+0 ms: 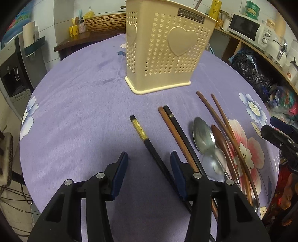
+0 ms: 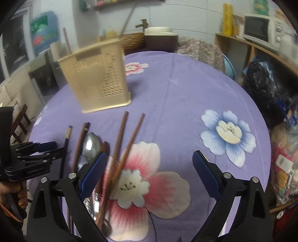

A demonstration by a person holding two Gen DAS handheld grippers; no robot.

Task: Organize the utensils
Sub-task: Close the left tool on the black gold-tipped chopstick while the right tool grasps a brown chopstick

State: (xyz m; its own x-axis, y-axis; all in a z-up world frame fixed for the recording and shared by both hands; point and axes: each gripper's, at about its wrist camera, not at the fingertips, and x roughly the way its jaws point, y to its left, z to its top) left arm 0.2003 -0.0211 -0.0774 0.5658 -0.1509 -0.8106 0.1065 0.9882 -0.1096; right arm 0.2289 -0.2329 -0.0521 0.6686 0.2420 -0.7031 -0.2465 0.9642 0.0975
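Hovering with jaws apart, the left gripper [image 1: 149, 163] straddles a black gold-banded chopstick [image 1: 149, 143]; the right gripper [image 2: 149, 167], jaws wide apart, holds nothing. Beyond lie brown wooden chopsticks [image 1: 221, 126] and steel spoons [image 1: 203, 135] on the purple floral tablecloth [image 1: 83, 115]. Farthest stands the cream perforated plastic utensil holder [image 1: 163, 46], upright.

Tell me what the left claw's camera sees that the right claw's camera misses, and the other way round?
Only the left view shows the black chopstick with a gold band lying between its own open claw, the maker's label on the basket, and a yellow mug behind the table.

Only the right view shows a blue water jug, a brown pot, the blue flower print and a hand holding the left claw.

Both share the cream basket, metal spoon, brown chopsticks, microwave and purple tablecloth.
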